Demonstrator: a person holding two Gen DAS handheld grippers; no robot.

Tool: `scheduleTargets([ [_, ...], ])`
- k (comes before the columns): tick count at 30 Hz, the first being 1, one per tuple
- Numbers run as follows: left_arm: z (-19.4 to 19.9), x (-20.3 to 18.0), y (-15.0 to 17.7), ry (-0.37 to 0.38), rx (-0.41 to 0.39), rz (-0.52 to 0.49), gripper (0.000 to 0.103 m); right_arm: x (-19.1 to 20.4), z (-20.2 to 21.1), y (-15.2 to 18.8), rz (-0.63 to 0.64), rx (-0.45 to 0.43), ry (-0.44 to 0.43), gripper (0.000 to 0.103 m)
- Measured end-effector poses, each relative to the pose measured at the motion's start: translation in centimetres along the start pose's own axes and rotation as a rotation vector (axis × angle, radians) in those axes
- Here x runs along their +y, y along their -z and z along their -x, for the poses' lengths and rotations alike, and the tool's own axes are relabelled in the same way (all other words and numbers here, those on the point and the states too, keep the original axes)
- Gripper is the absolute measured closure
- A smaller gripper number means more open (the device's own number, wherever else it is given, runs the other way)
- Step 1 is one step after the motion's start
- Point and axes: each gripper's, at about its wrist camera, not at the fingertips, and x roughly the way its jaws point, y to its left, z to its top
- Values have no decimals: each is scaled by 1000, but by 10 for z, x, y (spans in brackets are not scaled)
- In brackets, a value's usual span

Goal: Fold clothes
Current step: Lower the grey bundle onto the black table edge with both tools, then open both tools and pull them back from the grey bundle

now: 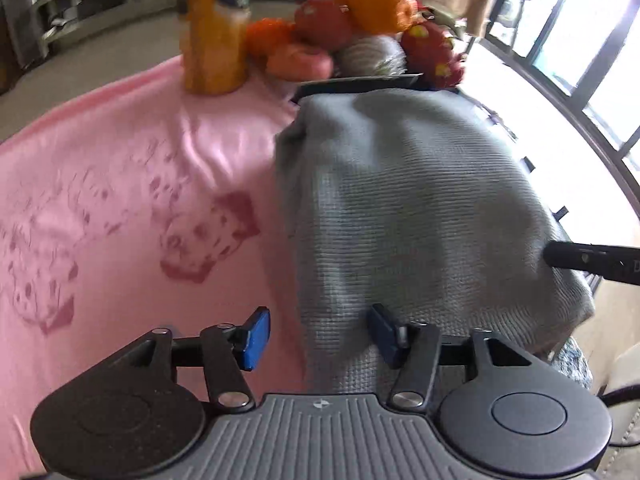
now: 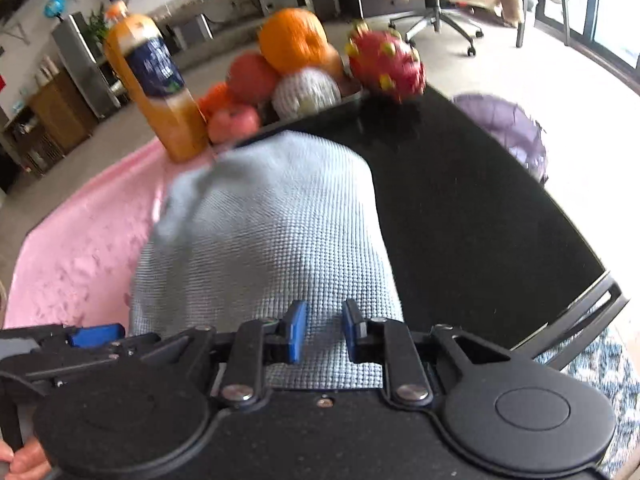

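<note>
Only grey cloth between both tools.

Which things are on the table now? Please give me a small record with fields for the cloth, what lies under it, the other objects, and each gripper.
cloth: grey-blue knitted cloth, lying partly on the pink sheet, partly on the black table
under it: pink sheet; black table
behind: juice bottle, fruit pile
left gripper: open at the cloth's near edge
right gripper: narrow gap, over the cloth
</note>
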Motion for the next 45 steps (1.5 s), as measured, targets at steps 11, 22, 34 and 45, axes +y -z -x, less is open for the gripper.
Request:
scheduleTargets([
  [11,119,-17,14,-10,-150,-4,14,47,132,13,87,-135,7,27],
  [22,197,-41,64,21,-193,-104,6,72,203,62,37,-149,80,16],
  [34,225,-51,99,97,-185,-92,3,97,242,94,87,-177,137,12],
  [45,211,-56,111,97,-146,-114,2,100,229,110,89,-141,143,11],
])
